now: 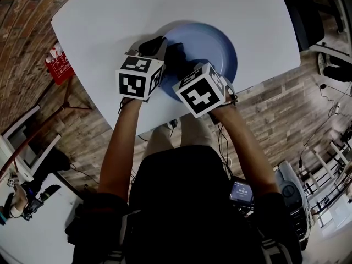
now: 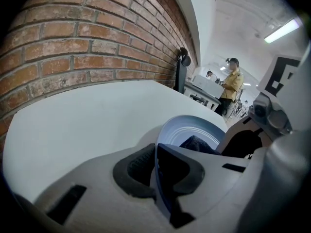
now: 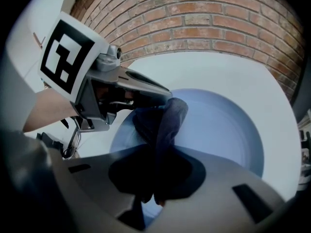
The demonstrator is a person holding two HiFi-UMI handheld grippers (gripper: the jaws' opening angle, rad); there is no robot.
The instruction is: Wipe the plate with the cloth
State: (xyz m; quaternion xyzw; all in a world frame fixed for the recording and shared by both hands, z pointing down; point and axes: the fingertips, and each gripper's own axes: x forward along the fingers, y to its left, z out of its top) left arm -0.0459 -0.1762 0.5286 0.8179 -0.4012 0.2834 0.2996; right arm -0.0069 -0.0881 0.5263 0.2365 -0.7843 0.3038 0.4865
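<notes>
The white table (image 1: 110,32) carries the plate (image 1: 220,43) close to its near edge, so a hard stroke towards the person could probably drag the plate over that edge. The plate is pale blue, smooth and glossy, with faint rings and a thin rim, and no dirt shows on it. A slick rim like that may slide out of a pinch if the wiping pushes sideways. The cloth (image 3: 167,118), dark blue and bunched into a limp twisted fold, rests on the plate's left part; it may slip out of the grip if it catches. The left gripper (image 2: 155,171) pinches the plate's rim. The right gripper (image 3: 155,176) is clamped on the cloth.
</notes>
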